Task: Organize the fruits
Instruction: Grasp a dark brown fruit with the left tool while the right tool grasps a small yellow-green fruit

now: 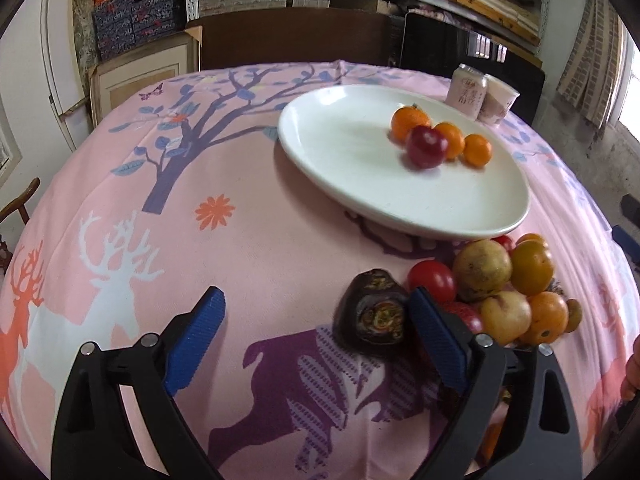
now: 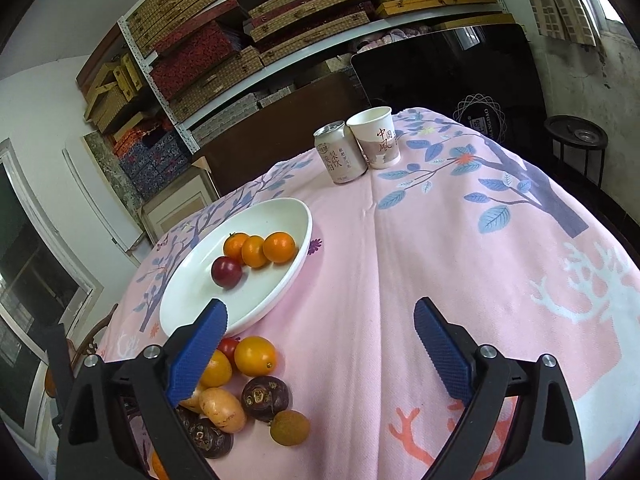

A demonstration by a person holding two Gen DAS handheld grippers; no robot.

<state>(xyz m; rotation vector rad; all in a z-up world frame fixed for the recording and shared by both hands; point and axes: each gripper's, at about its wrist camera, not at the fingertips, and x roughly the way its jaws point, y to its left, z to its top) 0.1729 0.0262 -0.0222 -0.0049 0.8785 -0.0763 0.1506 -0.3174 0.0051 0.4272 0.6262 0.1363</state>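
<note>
A white oval plate holds three small oranges and a dark red round fruit. A pile of loose fruit lies on the cloth beside the plate: yellow and orange fruits, a red tomato, dark brown water chestnuts and a brown longan. My left gripper is open and empty, its right finger against the pile. My right gripper is open and empty, its left finger over the pile.
A drink can and a paper cup stand at the table's far side. The pink patterned cloth covers the table. Shelves with boxes and a dark chair stand behind.
</note>
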